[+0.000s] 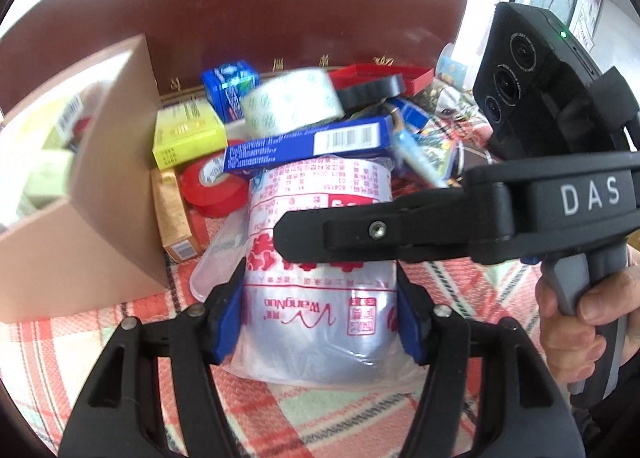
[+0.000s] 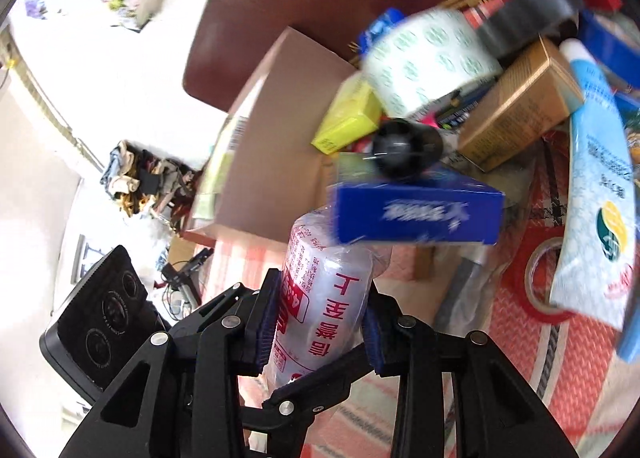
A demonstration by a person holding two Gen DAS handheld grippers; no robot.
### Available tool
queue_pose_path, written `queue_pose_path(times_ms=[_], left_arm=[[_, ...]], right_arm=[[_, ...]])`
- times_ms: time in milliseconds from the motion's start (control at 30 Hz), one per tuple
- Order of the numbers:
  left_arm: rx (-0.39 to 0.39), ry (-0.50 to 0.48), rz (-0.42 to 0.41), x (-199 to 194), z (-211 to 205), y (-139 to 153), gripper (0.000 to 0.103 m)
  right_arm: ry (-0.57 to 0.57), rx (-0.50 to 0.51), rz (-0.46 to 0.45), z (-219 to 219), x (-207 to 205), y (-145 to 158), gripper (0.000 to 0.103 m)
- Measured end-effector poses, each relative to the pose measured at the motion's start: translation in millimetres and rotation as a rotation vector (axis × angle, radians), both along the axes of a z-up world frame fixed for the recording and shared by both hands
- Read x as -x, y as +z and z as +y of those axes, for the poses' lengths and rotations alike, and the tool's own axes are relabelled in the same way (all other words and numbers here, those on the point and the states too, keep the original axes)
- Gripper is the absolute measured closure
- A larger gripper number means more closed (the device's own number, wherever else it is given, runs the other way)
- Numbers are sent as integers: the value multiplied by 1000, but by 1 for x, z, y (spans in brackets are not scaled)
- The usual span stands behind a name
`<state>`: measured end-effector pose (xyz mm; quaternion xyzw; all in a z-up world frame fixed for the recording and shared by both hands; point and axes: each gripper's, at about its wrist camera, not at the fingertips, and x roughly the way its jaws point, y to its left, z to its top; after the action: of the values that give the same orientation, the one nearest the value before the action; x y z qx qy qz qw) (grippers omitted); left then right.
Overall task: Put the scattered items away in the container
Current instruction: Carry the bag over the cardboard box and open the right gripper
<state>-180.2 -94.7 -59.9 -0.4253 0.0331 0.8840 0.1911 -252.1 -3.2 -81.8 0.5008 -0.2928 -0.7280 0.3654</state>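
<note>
A clear roll of plastic bags (image 1: 320, 258) with red print lies lengthwise over the checked cloth. My left gripper (image 1: 320, 318) has its blue pads pressed on both of the roll's sides. My right gripper (image 2: 318, 326) clamps the same roll (image 2: 320, 298) near one end, and in the left wrist view its fingers (image 1: 304, 234) cross over the roll from the right. A blue box (image 1: 308, 142) rests on the roll's far end (image 2: 416, 210). The open cardboard box (image 1: 100, 198) stands at the left with several items inside.
Piled behind the roll are a clear tape roll (image 1: 292, 102), red tape (image 1: 212, 186), a yellow box (image 1: 188, 134), a gold box (image 1: 176, 214) and black tape (image 1: 372, 90). A light blue tube (image 2: 596, 178) lies at the right. A hand (image 1: 580, 322) grips the right handle.
</note>
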Motion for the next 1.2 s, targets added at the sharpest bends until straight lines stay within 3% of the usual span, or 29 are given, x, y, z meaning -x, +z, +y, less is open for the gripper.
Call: queue_pose_path(times_ms=[233, 300, 633, 1000, 1200], left_arm=[[6, 8, 71, -40, -14, 37, 40], [10, 11, 95, -40, -16, 45, 40], [41, 58, 179, -58, -39, 95, 40], [91, 173, 200, -22, -114, 131, 40], [112, 250, 187, 3, -172, 134, 40]], right_arm=[[0, 16, 74, -1, -27, 43, 65], [3, 24, 94, 13, -38, 50, 65], [38, 60, 178, -2, -63, 100, 65], [120, 90, 218, -77, -21, 147, 65], [177, 100, 208, -134, 18, 146, 65]])
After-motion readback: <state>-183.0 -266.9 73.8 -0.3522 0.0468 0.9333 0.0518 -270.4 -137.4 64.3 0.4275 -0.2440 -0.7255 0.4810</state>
